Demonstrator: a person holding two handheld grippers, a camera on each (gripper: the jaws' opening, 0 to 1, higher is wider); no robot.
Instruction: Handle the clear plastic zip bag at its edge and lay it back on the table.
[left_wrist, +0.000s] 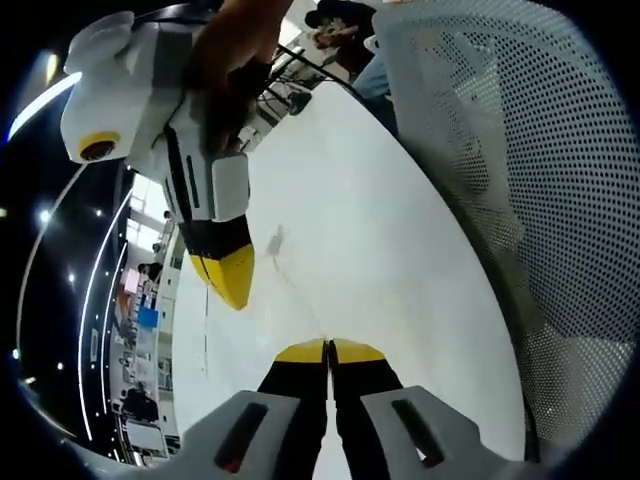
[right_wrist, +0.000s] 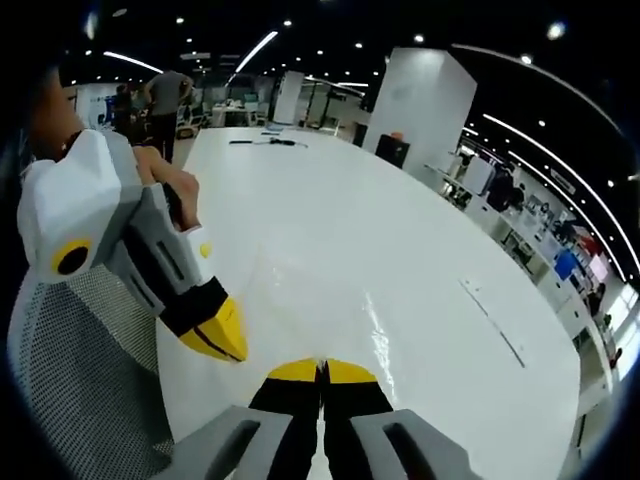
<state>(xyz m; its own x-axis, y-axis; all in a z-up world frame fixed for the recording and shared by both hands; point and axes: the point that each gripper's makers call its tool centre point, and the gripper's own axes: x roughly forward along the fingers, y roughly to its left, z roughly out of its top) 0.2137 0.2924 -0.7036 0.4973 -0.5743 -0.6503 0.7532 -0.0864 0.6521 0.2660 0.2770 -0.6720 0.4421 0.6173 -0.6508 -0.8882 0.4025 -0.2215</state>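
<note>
both hand-held grippers, left (left_wrist: 328, 348) and right (right_wrist: 321, 368), hover with jaws pressed together, gripping nothing visible. clear zip bag (right_wrist: 490, 310) lies flat on the white tabletop (right_wrist: 330, 220), apparently already released.

**Jaws pressed together over the white table**

Left gripper (left_wrist: 328, 350) closed, yellow tips touching, above the white table (left_wrist: 400, 250). Right gripper (left_wrist: 232, 280) entering from upper left, hand-held, yellow tips together. Faint clear zip bag (left_wrist: 285, 270) lying flat. Perforated mesh chair (left_wrist: 530, 200) alongside.
</note>
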